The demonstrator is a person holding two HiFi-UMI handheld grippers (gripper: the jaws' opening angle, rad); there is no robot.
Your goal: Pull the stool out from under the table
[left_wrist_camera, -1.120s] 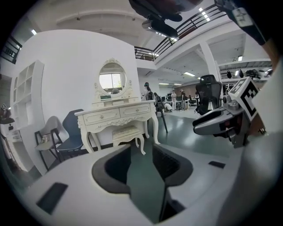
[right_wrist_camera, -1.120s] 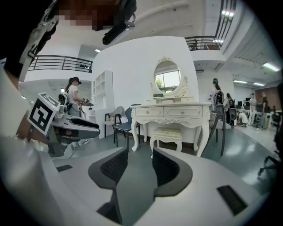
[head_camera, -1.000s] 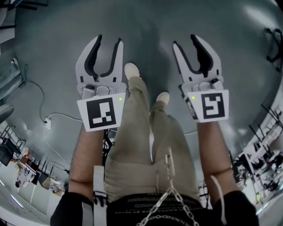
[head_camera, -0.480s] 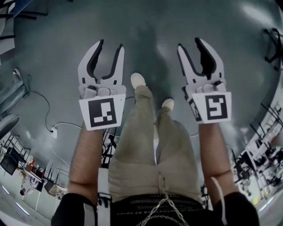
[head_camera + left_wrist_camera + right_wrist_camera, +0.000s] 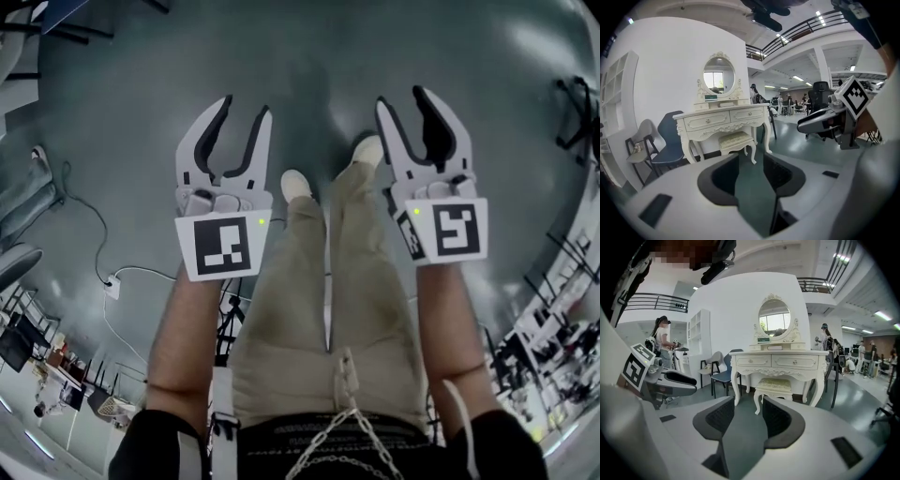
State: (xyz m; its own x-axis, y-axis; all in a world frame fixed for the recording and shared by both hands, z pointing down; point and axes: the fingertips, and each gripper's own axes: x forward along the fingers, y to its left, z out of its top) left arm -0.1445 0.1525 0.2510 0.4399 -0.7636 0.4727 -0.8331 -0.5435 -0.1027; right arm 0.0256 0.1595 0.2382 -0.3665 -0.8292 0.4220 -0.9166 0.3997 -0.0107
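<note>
Stool [image 5: 774, 386] is sitting under the dressing table [image 5: 780, 361], well ahead. Left gripper [image 5: 246, 108] and right gripper [image 5: 401, 97] are gaping empty. Pinching its cushion is probably risking a slip.

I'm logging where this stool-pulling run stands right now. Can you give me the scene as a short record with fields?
stool: cream, standing between the table's legs, not yet pulled out
table: cream dressing table against a white wall, oval mirror on top
left gripper: open, empty, well short of the stool
right gripper: open, empty, well short of the stool
beside table: blue chair and grey chair on its left in the right gripper view
stage: approach, nothing grasped
</note>
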